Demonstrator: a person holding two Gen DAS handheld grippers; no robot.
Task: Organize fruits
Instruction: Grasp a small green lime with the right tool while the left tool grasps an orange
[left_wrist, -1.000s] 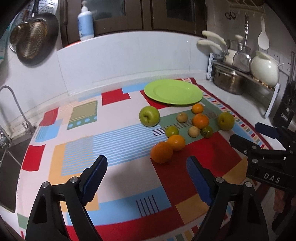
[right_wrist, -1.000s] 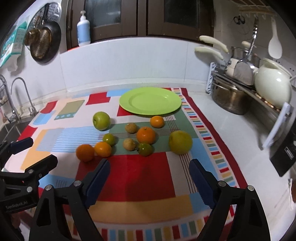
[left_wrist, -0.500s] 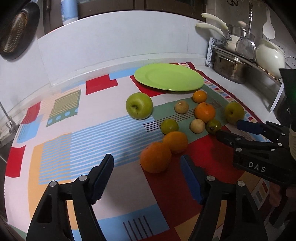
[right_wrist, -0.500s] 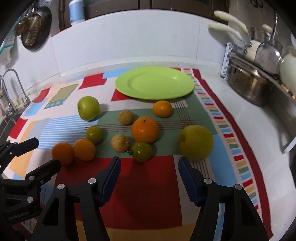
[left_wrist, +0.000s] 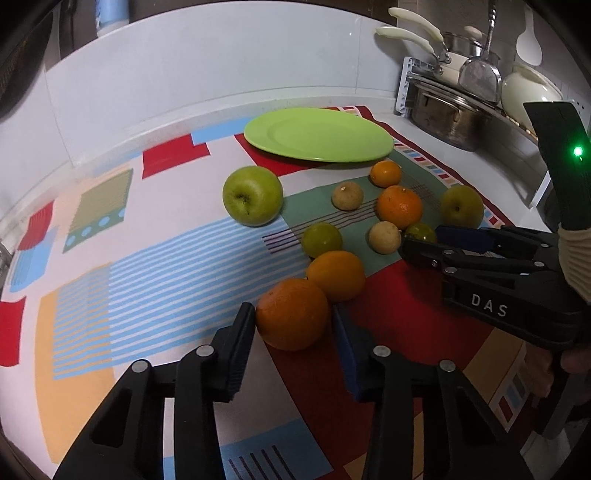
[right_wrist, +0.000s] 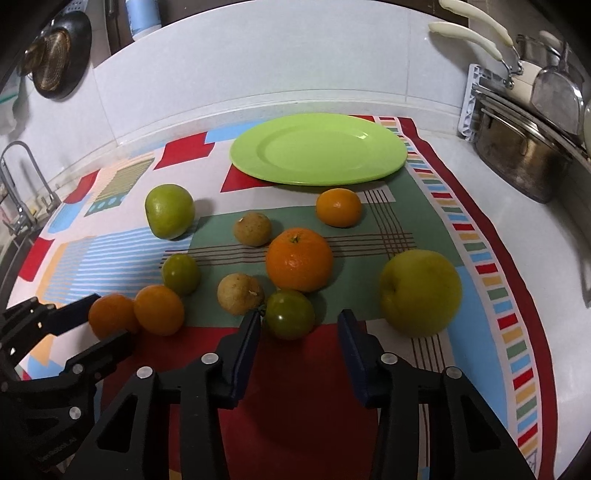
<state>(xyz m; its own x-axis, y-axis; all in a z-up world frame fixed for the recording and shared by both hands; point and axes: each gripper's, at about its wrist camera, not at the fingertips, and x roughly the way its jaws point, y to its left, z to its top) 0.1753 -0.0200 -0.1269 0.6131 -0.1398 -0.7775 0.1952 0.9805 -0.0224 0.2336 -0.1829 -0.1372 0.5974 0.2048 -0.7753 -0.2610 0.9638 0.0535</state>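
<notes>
Ten fruits on the cloth (right_wrist: 288, 369), one plate (right_wrist: 317, 147) at its far edge, bare. Two apples: a green one (right_wrist: 170, 210) far left and a yellowish one (right_wrist: 421, 291) at the right, well apart. Four oranges: a big one (right_wrist: 299, 258) mid-cloth, a small one (right_wrist: 339, 206) just before the plate, and a touching pair at the near left, the near orange (left_wrist: 291, 314) and its twin (left_wrist: 336, 275). Two brown fruits (right_wrist: 252, 229), one behind the big orange's left side and the other (right_wrist: 240, 293) in front of it. Two small green fruits, one (right_wrist: 181, 273) just behind the orange pair and the near green fruit (right_wrist: 290, 314) at the front of the group.

Two grippers, both angled down at the cloth. Left gripper (left_wrist: 293, 321) straddling the near orange, jaws closing, a pad hard against each side; cannot tell whether pressing yet. Orange down on the cloth, touching its twin. Right gripper (right_wrist: 301, 325) around the near green fruit, jaws closing and apart: left pad at the fruit's stem side, touching or nearly so, right pad clear of it with cloth showing between. Green fruit on the cloth, just beside the nearer brown fruit and below the big orange.
</notes>
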